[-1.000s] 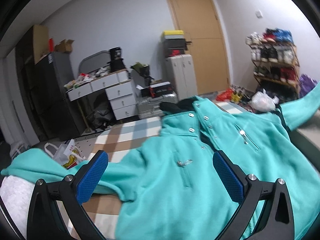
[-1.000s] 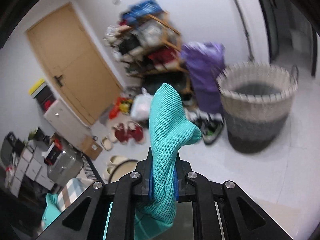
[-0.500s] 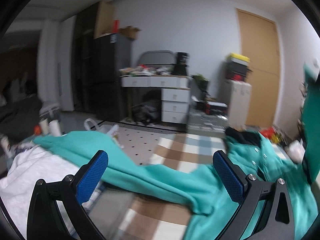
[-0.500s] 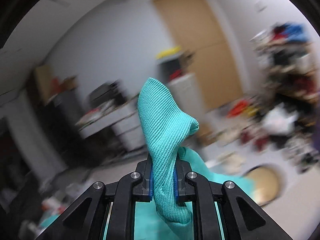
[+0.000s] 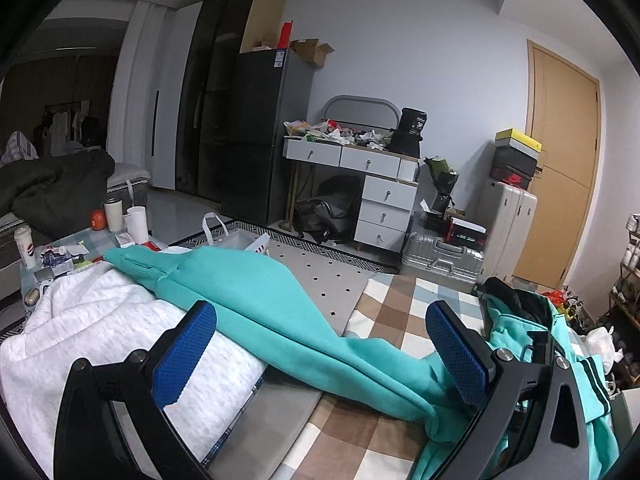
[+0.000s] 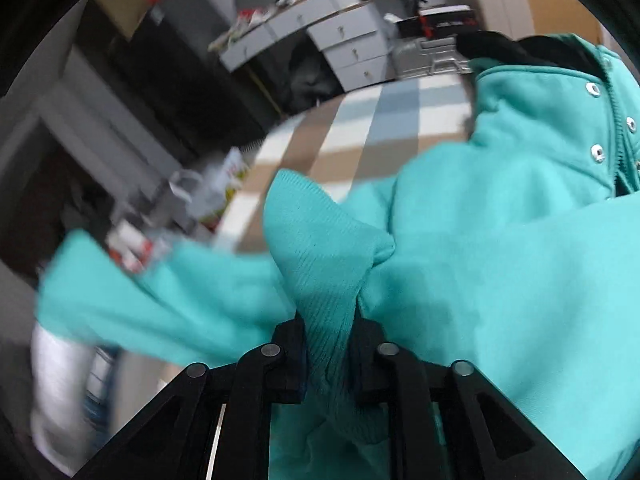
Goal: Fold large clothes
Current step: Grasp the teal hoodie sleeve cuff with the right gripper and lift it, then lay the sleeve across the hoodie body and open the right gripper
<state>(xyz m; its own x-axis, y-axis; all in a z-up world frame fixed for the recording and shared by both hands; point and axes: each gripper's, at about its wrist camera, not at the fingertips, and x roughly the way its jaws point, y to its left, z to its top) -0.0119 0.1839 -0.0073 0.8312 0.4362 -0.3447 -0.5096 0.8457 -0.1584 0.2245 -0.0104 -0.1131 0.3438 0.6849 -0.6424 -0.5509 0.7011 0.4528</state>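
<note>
Teal jacket (image 5: 304,320) lies spread ahead of left gripper (image 5: 320,356), one sleeve running under and beyond its wide-apart, empty blue pads (image 5: 184,354). Right gripper (image 6: 330,344) is clamped on ribbed cuff (image 6: 320,240) of other sleeve. Change vs 1 s ago: right cam faced shoe rack and basket w/ cuff raised; it now looks down on jacket body, so sleeve is being carried inward across chest. Left view has swung from jacket front to outstretched sleeve. Judgement: first sleeve fold nearly laid; second sleeve next. Surface: checked blanket (image 5: 400,304) below both grippers, white garment (image 5: 100,328) to left. Room cluttered: dresser (image 5: 372,184), door (image 5: 560,152) beyond.
</note>
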